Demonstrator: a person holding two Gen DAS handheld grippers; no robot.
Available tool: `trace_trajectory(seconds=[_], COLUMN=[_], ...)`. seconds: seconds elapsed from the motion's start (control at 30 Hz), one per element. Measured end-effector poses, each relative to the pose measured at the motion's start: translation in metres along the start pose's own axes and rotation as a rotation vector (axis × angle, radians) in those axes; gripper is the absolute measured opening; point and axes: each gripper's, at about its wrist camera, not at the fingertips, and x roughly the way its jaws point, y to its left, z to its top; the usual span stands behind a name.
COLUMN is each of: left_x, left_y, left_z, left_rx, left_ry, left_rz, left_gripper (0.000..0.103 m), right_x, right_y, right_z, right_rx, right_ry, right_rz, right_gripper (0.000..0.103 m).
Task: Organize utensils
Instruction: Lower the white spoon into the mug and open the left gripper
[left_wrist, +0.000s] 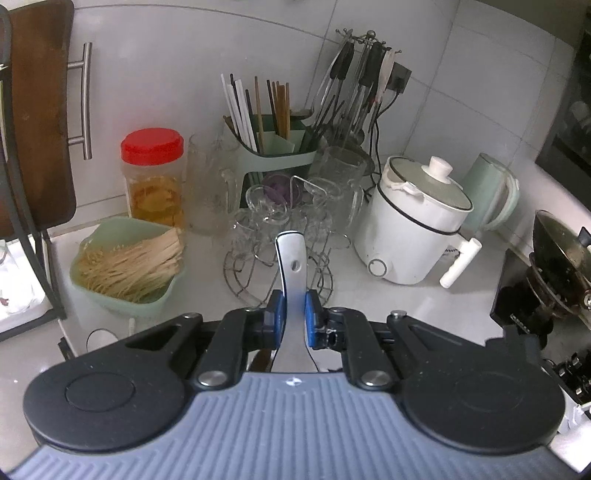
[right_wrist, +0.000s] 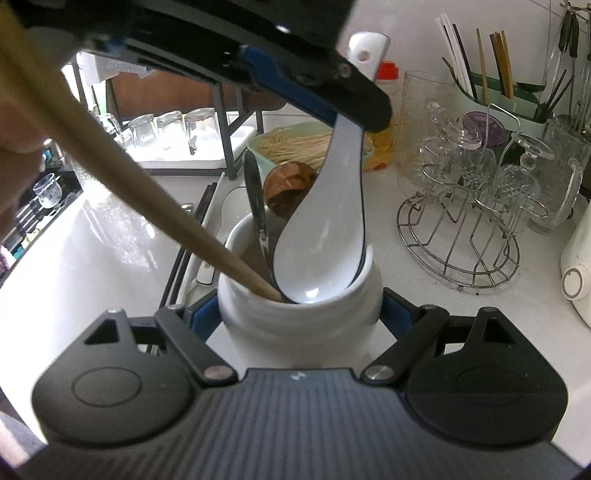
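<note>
In the left wrist view my left gripper (left_wrist: 294, 317) is shut on the flat handle of a white ceramic spoon (left_wrist: 291, 266), which points away from me. The right wrist view shows that spoon (right_wrist: 325, 236) tilted, its bowl resting inside the mouth of a white jar (right_wrist: 299, 325). The left gripper (right_wrist: 354, 110) is above it. My right gripper (right_wrist: 301, 314) is shut on the jar, one blue pad on each side. A long wooden handle (right_wrist: 147, 199), a metal spoon (right_wrist: 256, 206) and a brown wooden spoon (right_wrist: 291, 188) also stand in the jar.
Dark chopsticks (right_wrist: 192, 236) lie on the white counter left of the jar. A wire rack of glasses (right_wrist: 465, 229) stands to the right. Behind are a green caddy of chopsticks (left_wrist: 273, 147), a red-lidded jar (left_wrist: 153, 177), a green bowl of sticks (left_wrist: 129, 266) and a white cooker (left_wrist: 410, 229).
</note>
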Motion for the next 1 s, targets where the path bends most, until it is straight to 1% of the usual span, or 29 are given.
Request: trace_trajectory(seconds=[0.17,0.27,0.3,0.37,0.5,0.7,0.9,1.0], left_x=[-0.012,-0.015,-0.013,-0.011,-0.002,0.013,0.034,0.04], left_y=[-0.004,-0.008,-0.008,-0.004,-0.004,-0.009,-0.008,-0.004], left_z=[0.003,0.006,0.008,0.01,0.011,0.02,0.025,0.023], left_rx=[0.013,0.029,0.021,-0.012,0.007,0.021,0.017,-0.001], left_ry=[0.07,0.148,0.185,0.243,0.31,0.413,0.518,0.55], left_rz=[-0.032,-0.039,-0.039,-0.072,-0.054,-0.053,-0.041,-0.048], left_gripper=[0.013,0.009,0.006,0.006,0.006,0.006,0.006,0.006], right_x=[0.0,0.0,0.0,0.0,0.0,-0.001,0.0,-0.001], right_y=[0.001,0.001,0.001,0.001,0.001,0.001,0.001,0.001], right_z=[0.0,0.0,0.0,0.0,-0.001,0.0,0.0,0.0], right_rx=[-0.001,-0.002,-0.003,-0.002,-0.001,0.0,-0.007,-0.008], right_ry=[0.0,-0.001,-0.001,-0.002,-0.007,-0.01,-0.009,-0.012], right_rz=[0.0,0.0,0.0,0.0,0.0,-0.001,0.002,0.002], right_gripper=[0.091,0.091,0.091,0.091,0.091,0.091,0.091,0.091])
